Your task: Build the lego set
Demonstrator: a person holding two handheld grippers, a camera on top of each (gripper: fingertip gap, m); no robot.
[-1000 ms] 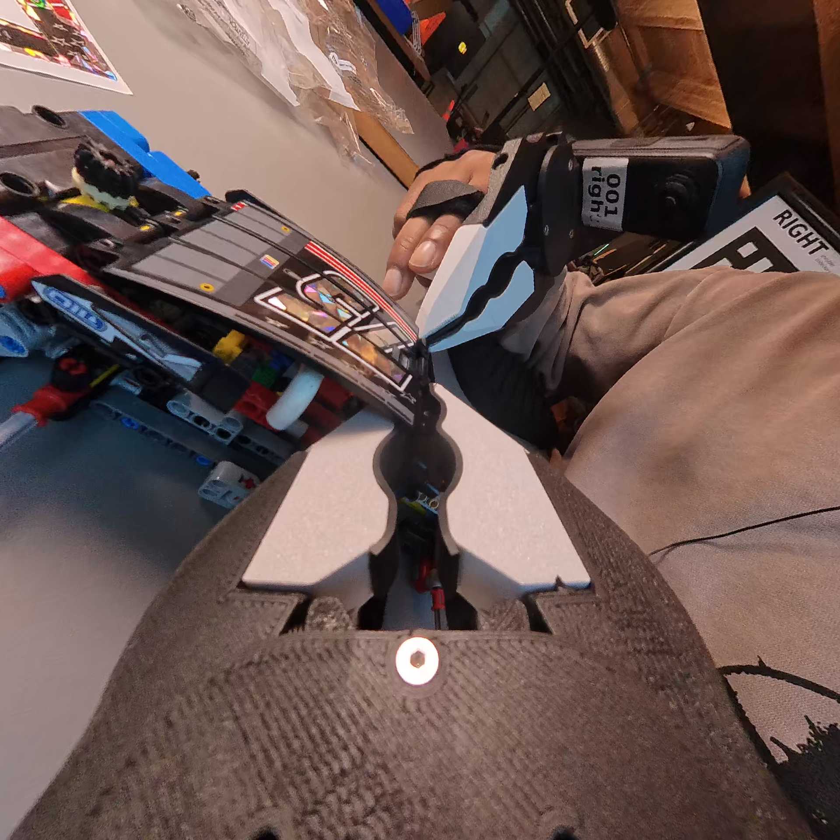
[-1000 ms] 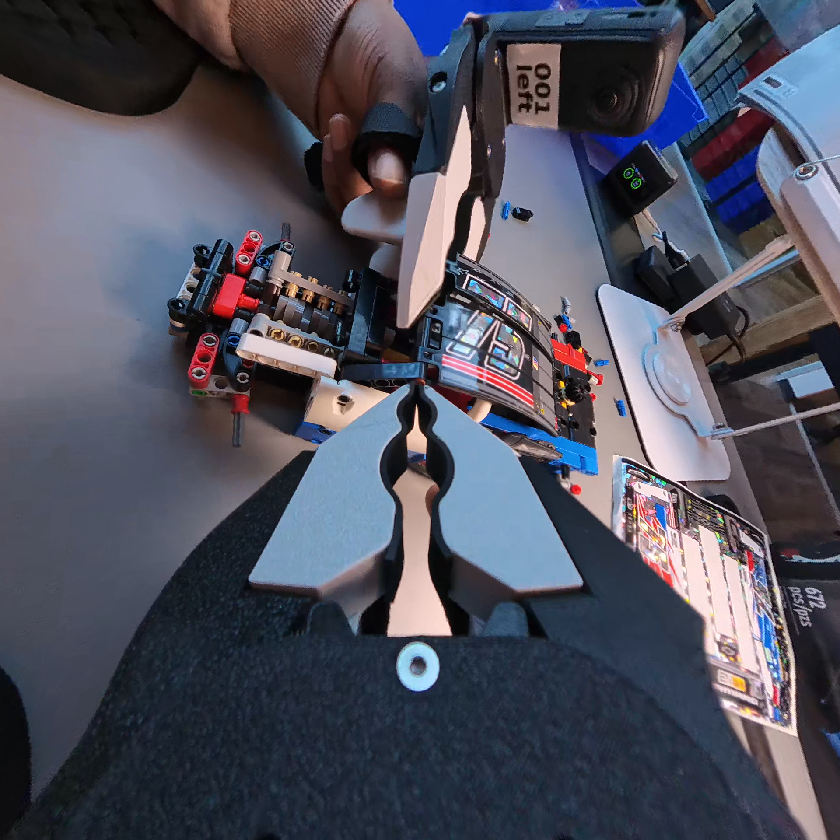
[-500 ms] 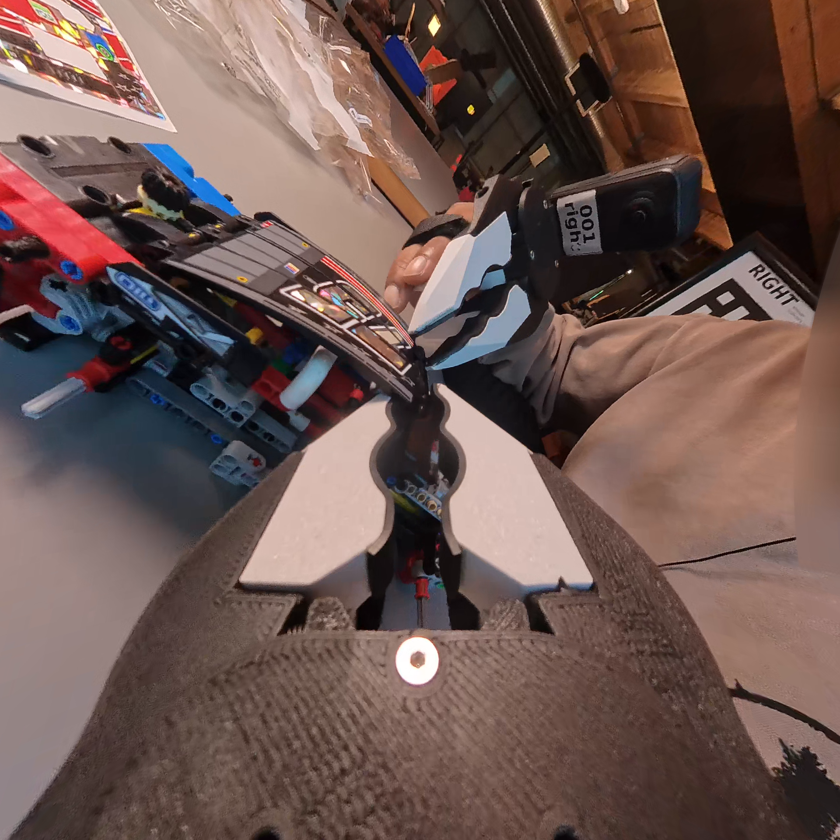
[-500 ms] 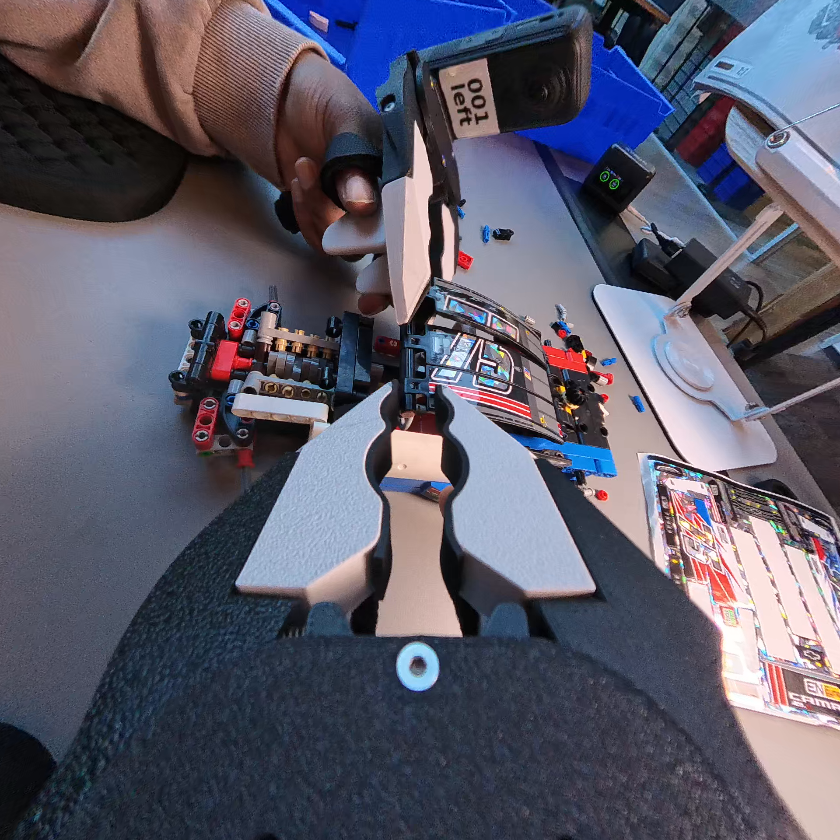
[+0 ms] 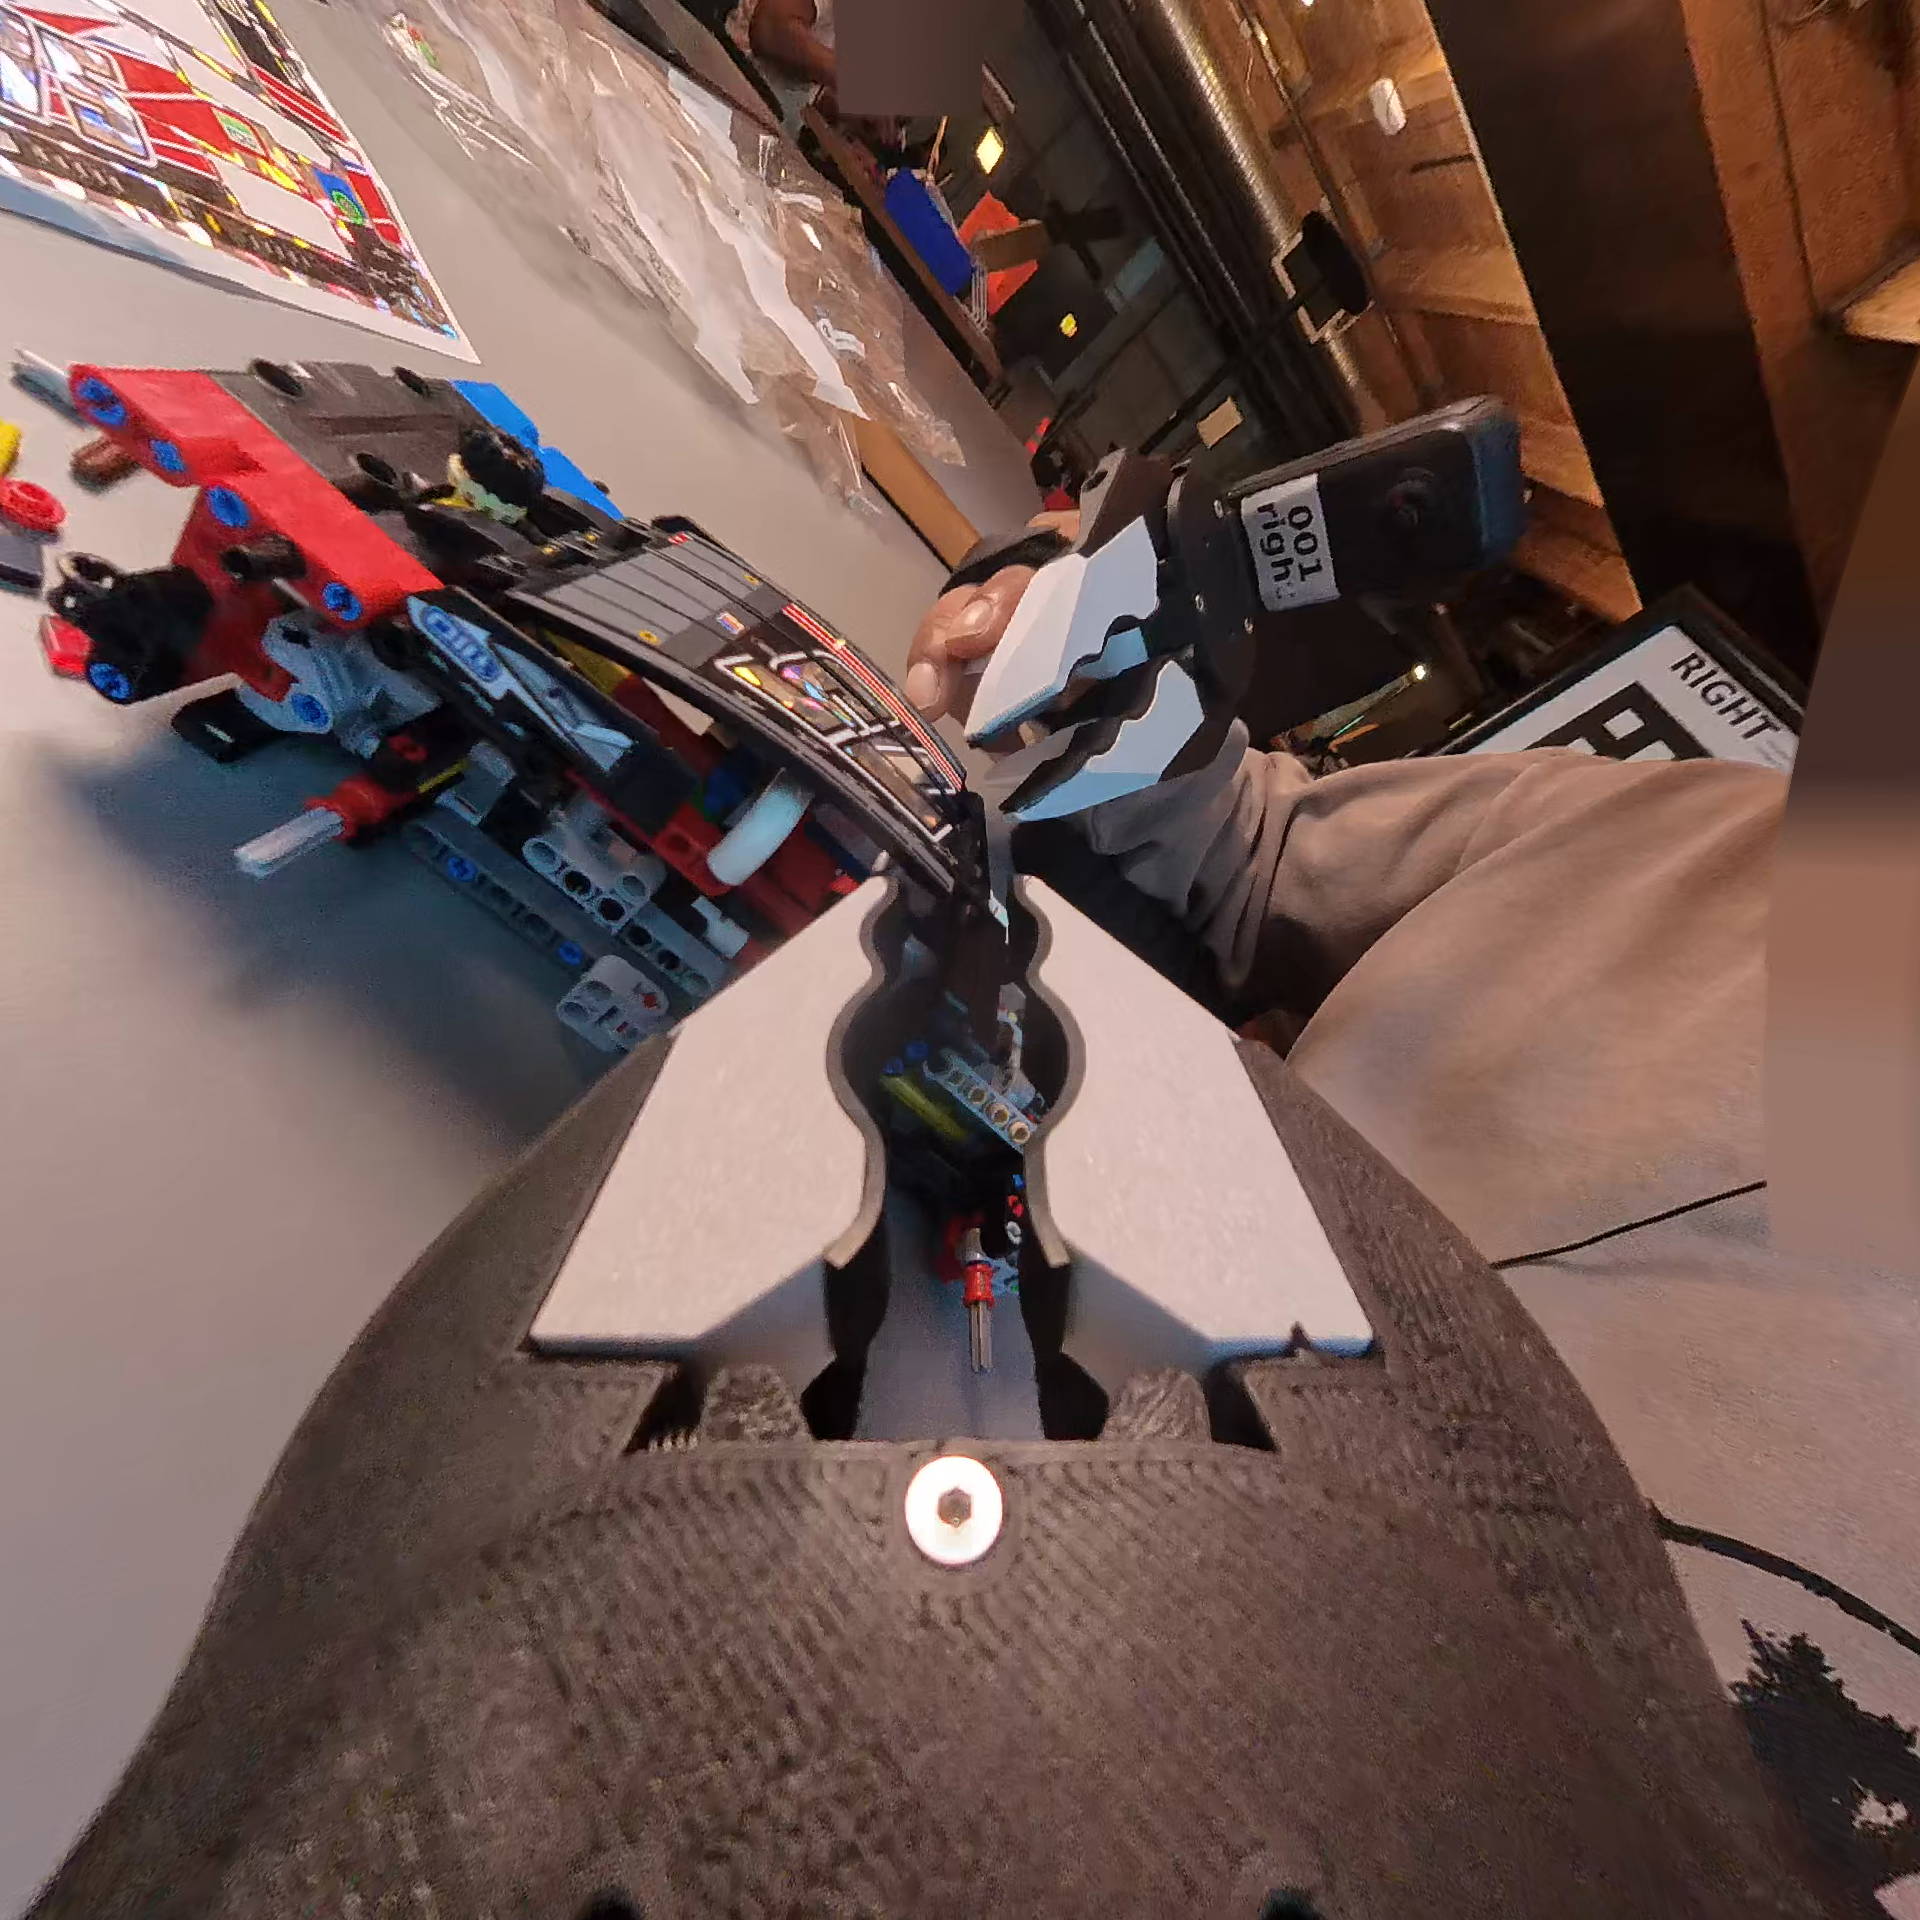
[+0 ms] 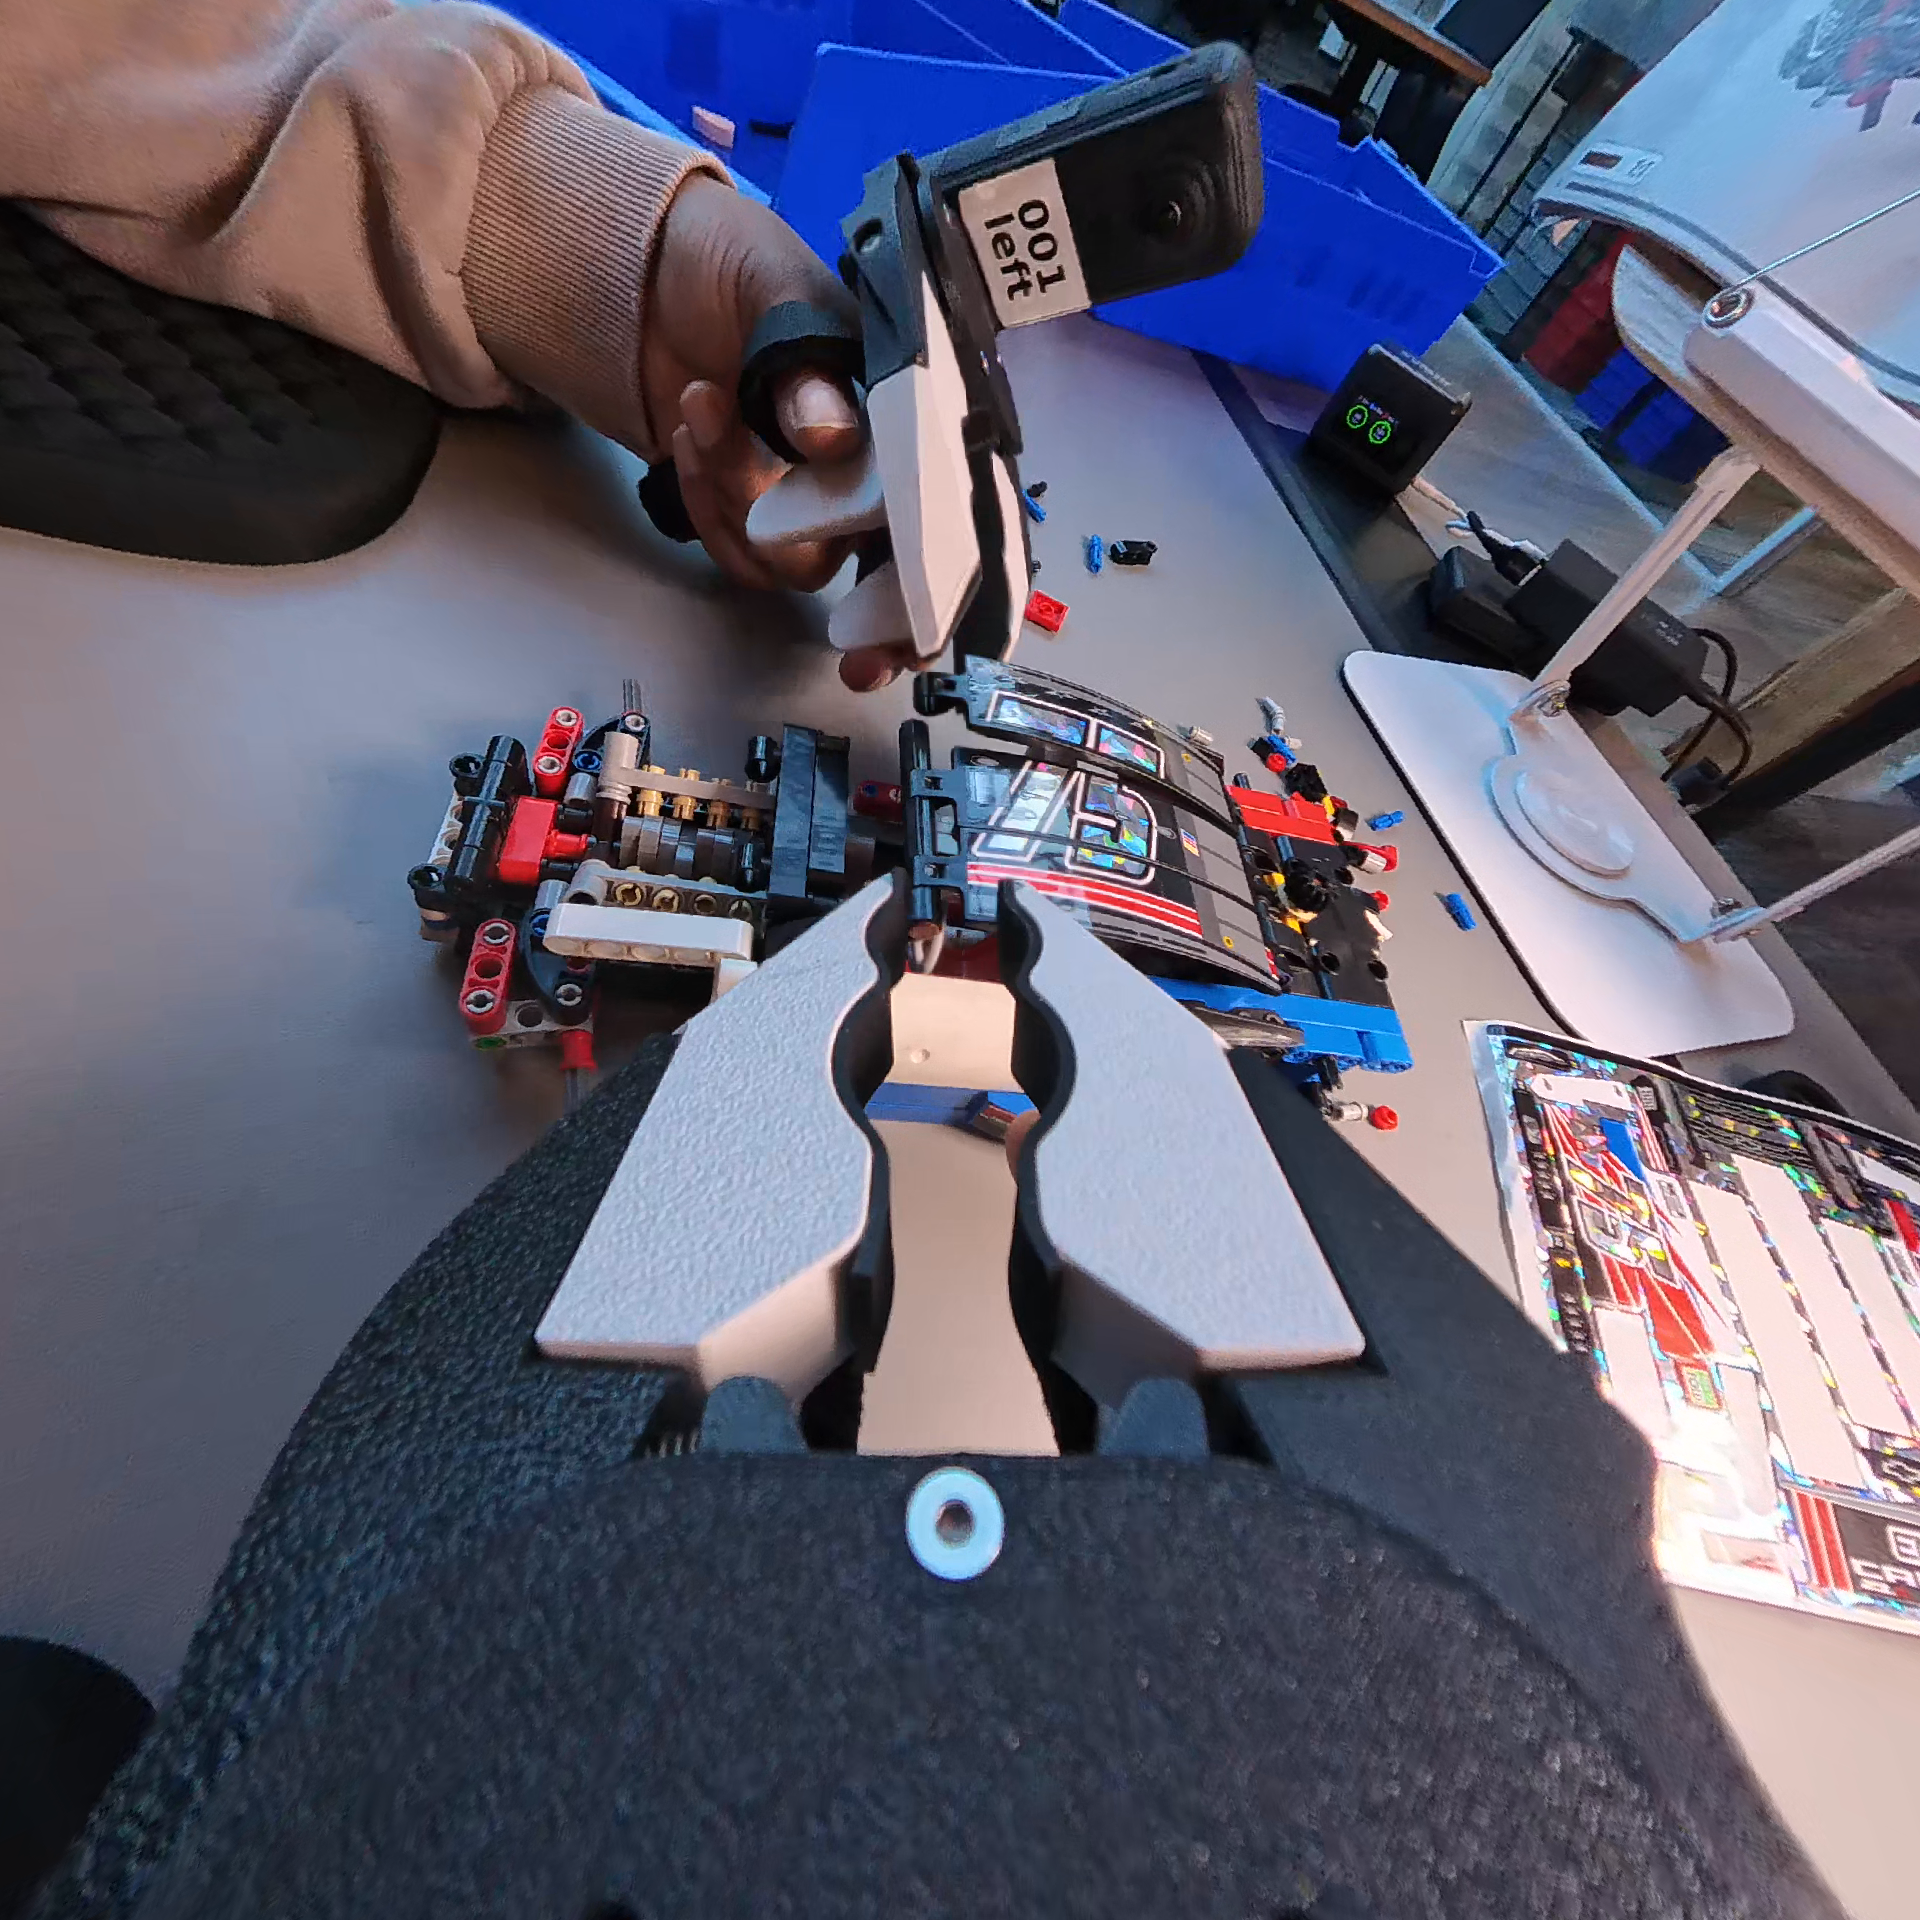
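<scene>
**Lego car, roof panels – both claws released**

The part-built lego car [image 6: 675, 862], a black, red, grey and blue frame of pinned beams, lies on the flat grey table [image 6: 208, 831], its bare chassis end toward the person. A curved black roof panel with shiny foil stickers [image 6: 1091, 842] sits over its middle. A second, narrower black stickered panel [image 6: 1070, 717] lies along its far side, with its hinge end raised a little.

Left gripper [image 5: 958, 894]: grey fingers slightly parted, released. The end edge of the curved panel stands in the gap between the tips. Contact cannot be told. From the right wrist view its tips hang just above the narrow panel's hinge end. The left hand [image 6: 727, 416] in a tan sleeve holds it.

Right gripper [image 6: 948, 904]: fingers parted, released, gripping nothing. The tips are at the near hinge edge of the curved panel; touching or not cannot be told. The right hand [image 5: 956, 634] is behind it.

Small loose red, blue and black pieces [image 6: 1044, 611] are scattered beyond the car. A glossy sticker sheet [image 6: 1714, 1299] lies flat near the car's blue end. A white stand base [image 6: 1558, 852] sits beside it, with blue plastic bins [image 6: 1299, 239] at the table's far edge. Crumpled clear plastic bags [image 5: 727, 239] lie well apart from the car.
</scene>
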